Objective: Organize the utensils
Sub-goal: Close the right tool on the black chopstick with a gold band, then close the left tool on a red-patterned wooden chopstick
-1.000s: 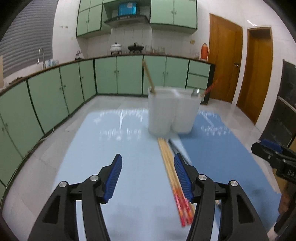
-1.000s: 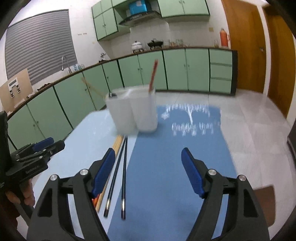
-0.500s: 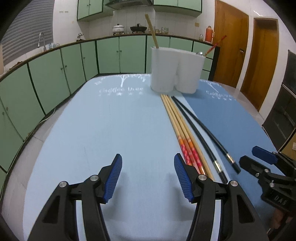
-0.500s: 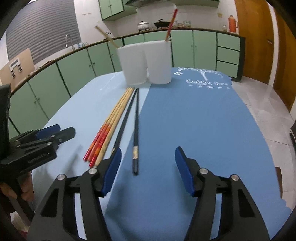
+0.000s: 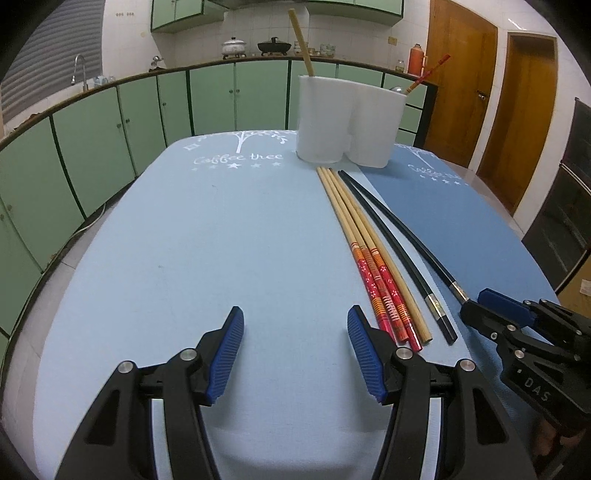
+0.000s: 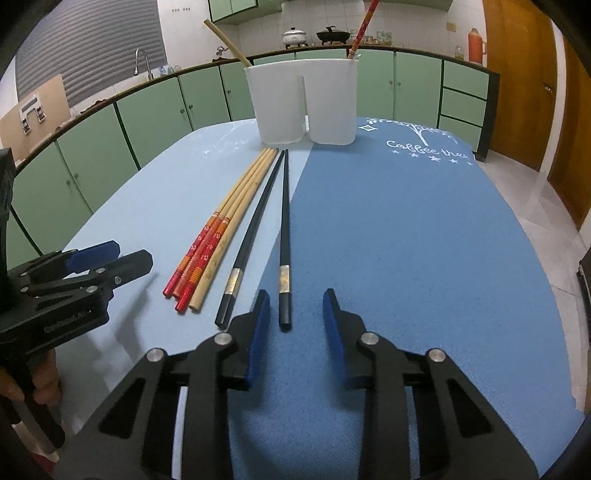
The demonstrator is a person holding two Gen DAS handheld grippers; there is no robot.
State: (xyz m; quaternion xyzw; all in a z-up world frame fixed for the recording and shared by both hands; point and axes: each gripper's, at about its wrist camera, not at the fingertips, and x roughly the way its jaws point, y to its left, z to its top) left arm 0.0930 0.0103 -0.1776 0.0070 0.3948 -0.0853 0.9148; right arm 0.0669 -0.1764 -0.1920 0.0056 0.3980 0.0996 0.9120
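A white two-part holder (image 5: 347, 122) (image 6: 301, 105) stands at the table's far end with a plain wooden chopstick (image 5: 301, 37) and a red-patterned one (image 6: 364, 26) in it. In front lie three wooden chopsticks with red ends (image 5: 364, 254) (image 6: 225, 225) and two black chopsticks (image 5: 402, 243) (image 6: 284, 236). My left gripper (image 5: 295, 354) is open and empty, just left of the red ends. My right gripper (image 6: 295, 321) is open, low over the table, with the near end of the right black chopstick between its fingertips.
The table carries a light blue mat (image 5: 207, 240) and a darker blue mat (image 6: 406, 221). Green kitchen cabinets (image 5: 122, 118) run behind the table. Wooden doors (image 5: 517, 99) stand at the right.
Both grippers dropped lower and pulled back toward the near ends of the chopsticks. The right gripper's jaws narrowed and now straddle the end of the right black chopstick.
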